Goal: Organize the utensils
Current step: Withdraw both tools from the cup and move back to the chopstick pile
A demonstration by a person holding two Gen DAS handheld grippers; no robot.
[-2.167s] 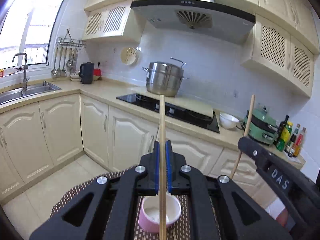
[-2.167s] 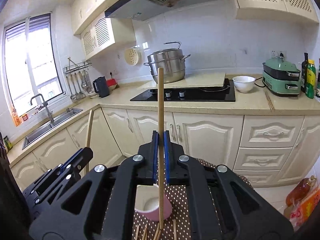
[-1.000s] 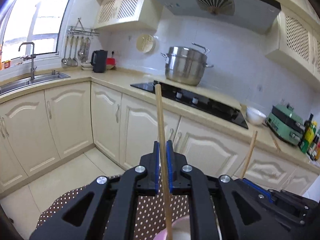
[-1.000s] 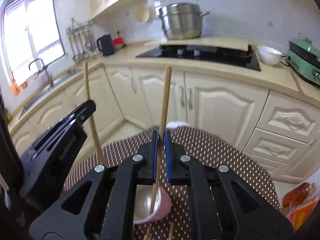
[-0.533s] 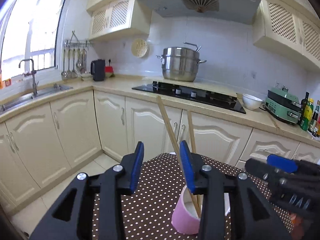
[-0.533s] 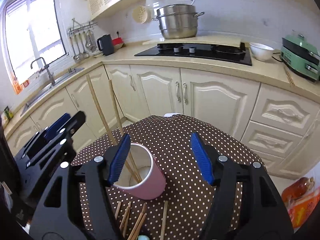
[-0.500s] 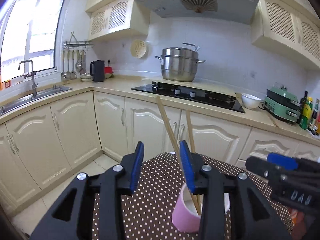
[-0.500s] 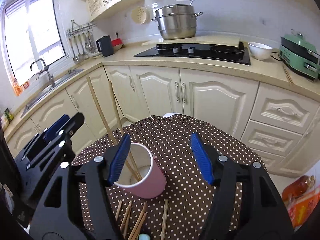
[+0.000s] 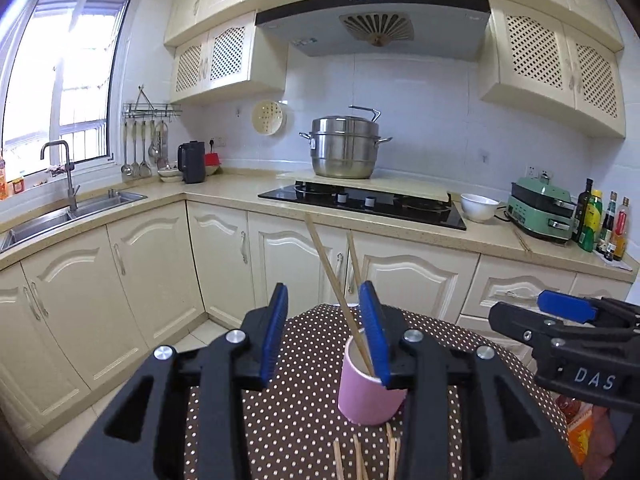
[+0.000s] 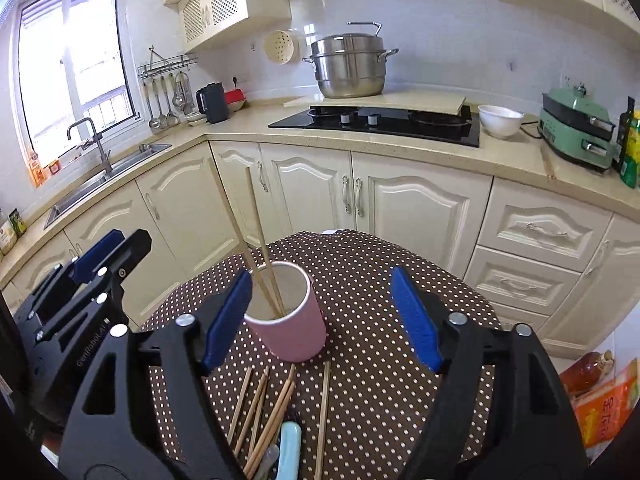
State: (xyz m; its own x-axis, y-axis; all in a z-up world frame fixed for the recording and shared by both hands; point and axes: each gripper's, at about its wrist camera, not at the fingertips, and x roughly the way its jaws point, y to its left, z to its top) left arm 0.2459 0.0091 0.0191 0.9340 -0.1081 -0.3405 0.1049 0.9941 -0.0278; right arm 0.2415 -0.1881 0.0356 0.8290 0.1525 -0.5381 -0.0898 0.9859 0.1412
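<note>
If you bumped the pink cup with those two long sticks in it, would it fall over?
Maybe. The pink cup looks light, like paper, and the two chopsticks lean far out over one side of its rim, so a nudge from the opposite side could probably tip it. It stands on a flat dotted tablecloth, which may help it stay upright under a gentle touch.

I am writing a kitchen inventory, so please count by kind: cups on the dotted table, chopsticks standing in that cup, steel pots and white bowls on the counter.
pink cup: 1
chopsticks standing in the cup: 2
steel pot: 1
white bowl: 1
Total: 5
</note>
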